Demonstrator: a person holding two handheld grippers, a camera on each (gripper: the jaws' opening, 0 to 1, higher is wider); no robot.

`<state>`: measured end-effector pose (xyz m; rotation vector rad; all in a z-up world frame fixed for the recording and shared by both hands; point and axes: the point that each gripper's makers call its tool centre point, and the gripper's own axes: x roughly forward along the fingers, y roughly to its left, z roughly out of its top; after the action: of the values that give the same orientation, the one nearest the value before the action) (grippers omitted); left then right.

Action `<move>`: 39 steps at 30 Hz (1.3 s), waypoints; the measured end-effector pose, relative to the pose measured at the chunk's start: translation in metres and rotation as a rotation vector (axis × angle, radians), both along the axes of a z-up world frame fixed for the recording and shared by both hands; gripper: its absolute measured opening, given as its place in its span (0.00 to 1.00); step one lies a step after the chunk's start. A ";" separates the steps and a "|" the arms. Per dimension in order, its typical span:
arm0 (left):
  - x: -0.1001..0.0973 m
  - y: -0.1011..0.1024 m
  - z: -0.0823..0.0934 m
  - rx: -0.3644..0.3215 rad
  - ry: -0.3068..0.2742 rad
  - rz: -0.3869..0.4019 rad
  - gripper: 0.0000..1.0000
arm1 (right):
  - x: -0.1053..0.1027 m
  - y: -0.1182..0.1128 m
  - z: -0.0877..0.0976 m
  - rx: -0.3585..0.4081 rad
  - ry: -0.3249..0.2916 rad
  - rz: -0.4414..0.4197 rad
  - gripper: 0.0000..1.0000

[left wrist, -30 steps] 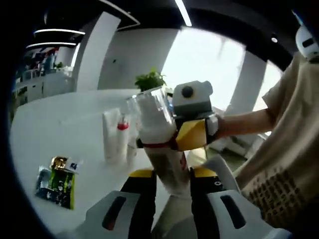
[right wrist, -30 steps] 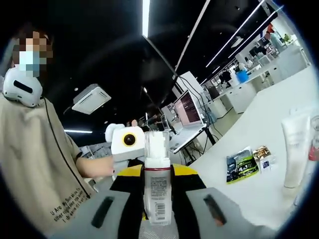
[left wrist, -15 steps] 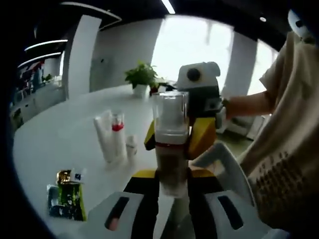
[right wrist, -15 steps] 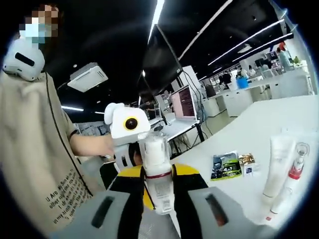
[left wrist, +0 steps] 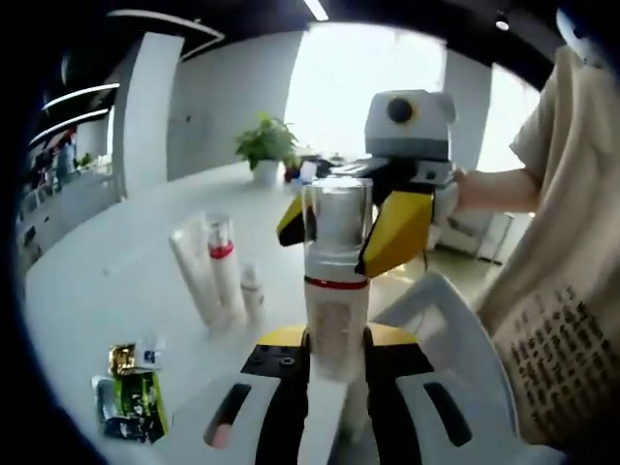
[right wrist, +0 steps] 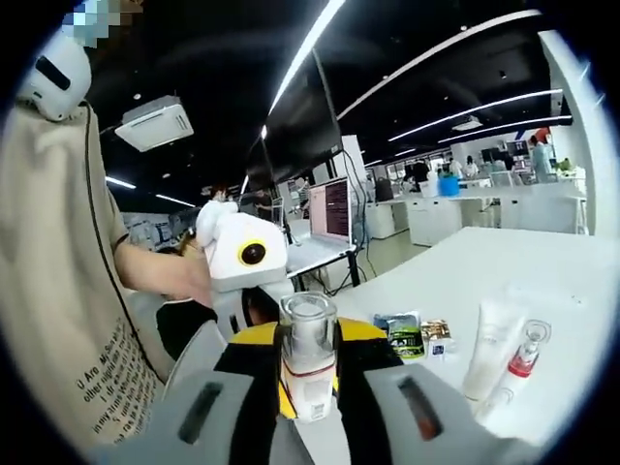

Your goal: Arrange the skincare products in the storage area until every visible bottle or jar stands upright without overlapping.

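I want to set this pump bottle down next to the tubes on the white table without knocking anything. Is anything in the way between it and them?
Nothing visible does. The pump bottle is held in both grippers, above the white table. The tubes stand left of it, and the tabletop between looks bare. The sachets lie nearer, off that line.

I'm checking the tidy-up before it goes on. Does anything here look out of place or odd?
Yes. One bottle with a clear cap is off the white table, held by both the left gripper and right gripper. Some sachets lie flat, apart from the tube and pump bottle standing upright.
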<state>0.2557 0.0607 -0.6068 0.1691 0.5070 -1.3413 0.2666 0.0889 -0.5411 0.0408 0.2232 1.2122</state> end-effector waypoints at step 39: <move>0.030 -0.019 -0.122 0.222 -0.038 -0.067 0.18 | 0.024 -0.013 -0.122 -0.384 -0.015 0.004 0.21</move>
<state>0.2861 0.0422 -0.7291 0.3966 0.6227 -1.3429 0.2904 0.0763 -0.6631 -0.3024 0.4396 1.1559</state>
